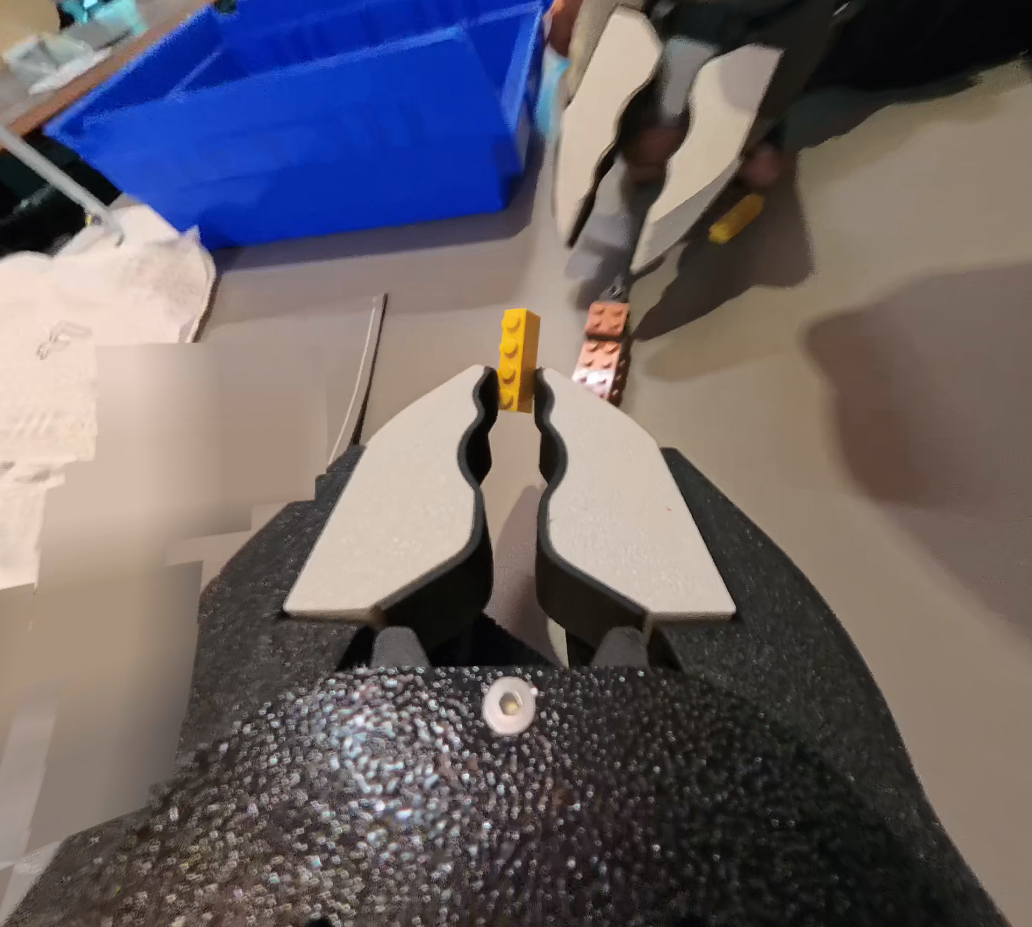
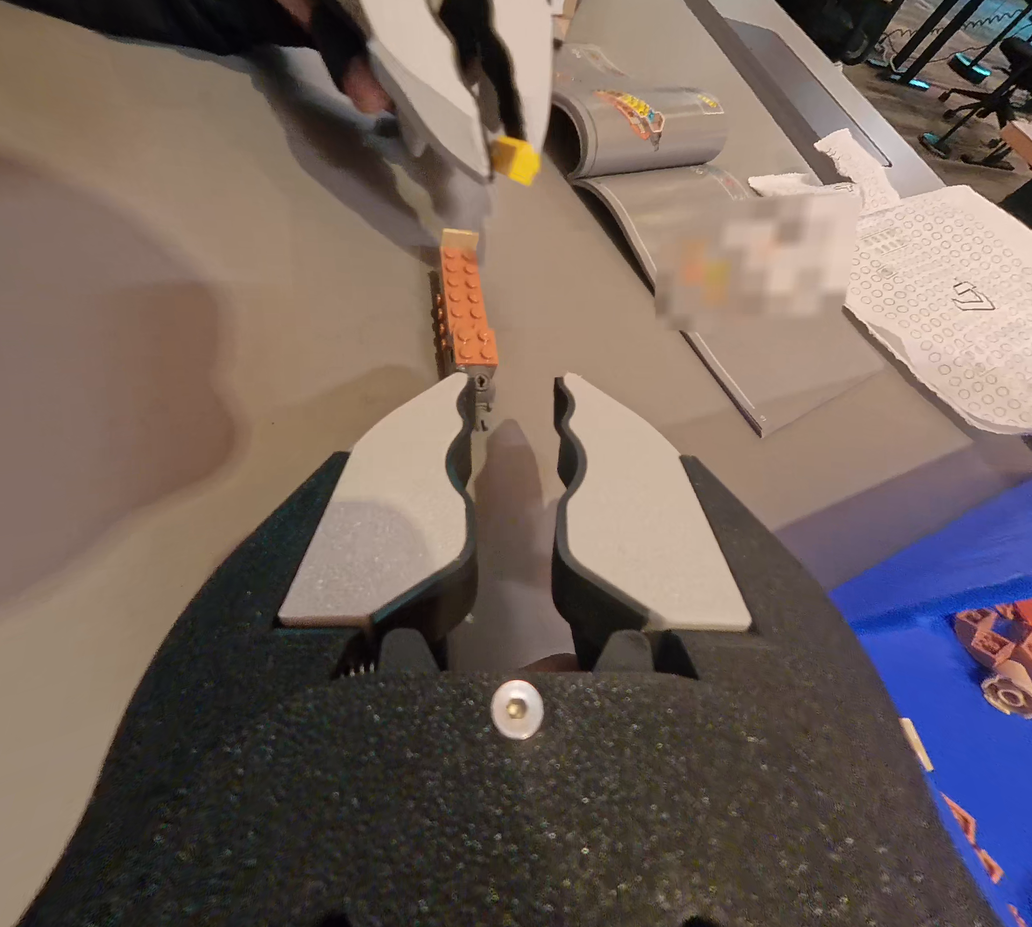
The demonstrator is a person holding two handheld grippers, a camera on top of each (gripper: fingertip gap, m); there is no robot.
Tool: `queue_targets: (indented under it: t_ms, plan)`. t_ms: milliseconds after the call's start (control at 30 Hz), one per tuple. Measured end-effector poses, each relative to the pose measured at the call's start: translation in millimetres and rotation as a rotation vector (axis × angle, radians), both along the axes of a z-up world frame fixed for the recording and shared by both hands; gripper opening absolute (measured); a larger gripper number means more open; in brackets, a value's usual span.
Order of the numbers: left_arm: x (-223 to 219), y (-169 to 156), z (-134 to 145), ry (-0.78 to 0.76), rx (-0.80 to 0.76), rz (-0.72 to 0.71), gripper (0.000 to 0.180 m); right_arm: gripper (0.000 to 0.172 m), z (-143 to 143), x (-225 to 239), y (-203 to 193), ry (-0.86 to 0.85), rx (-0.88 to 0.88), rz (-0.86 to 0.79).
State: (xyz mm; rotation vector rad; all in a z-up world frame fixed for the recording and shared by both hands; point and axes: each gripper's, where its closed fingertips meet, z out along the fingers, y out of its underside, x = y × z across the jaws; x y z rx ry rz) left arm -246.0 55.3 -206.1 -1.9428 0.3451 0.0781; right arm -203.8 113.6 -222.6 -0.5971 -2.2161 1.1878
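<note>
Grey counter [image 1: 837, 453], workshop behind. Left claw [image 1: 516, 386]: clamped on a yellow one-row brick [image 1: 518, 358], raised just beside the orange brick strip [image 2: 466, 308]. Right claw [image 2: 516, 386]: apart, strip's grey end piece [image 2: 481, 397] against its left finger. Beyond: blue bin [image 1: 335, 118], open booklet [image 2: 698, 185].

Left gripper [image 1: 516, 380] fingers nipping a yellow brick [image 1: 518, 358]; right gripper [image 2: 516, 383] fingers apart, unloaded.
</note>
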Motion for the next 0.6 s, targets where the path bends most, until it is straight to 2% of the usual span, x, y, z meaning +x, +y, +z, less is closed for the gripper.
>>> queue_targets:
  t_ms: [133,367,467,600]
  plan:
    - [33,3,10,0.051,0.016,-0.112,0.012,0.024,10,-4,7,0.013,-0.077,-0.040]
    - [82,9,-31,0.179,-0.192,-0.229,0.012,0.022,16,-7,22,0.016,-0.133,-0.094]
    - [87,6,-47,0.140,-0.273,-0.249,0.012,0.022,14,-6,25,0.008,-0.125,-0.099]
    - [85,6,-49,0.105,-0.293,-0.246,0.013,0.022,12,-4,28,-0.009,-0.118,-0.104]
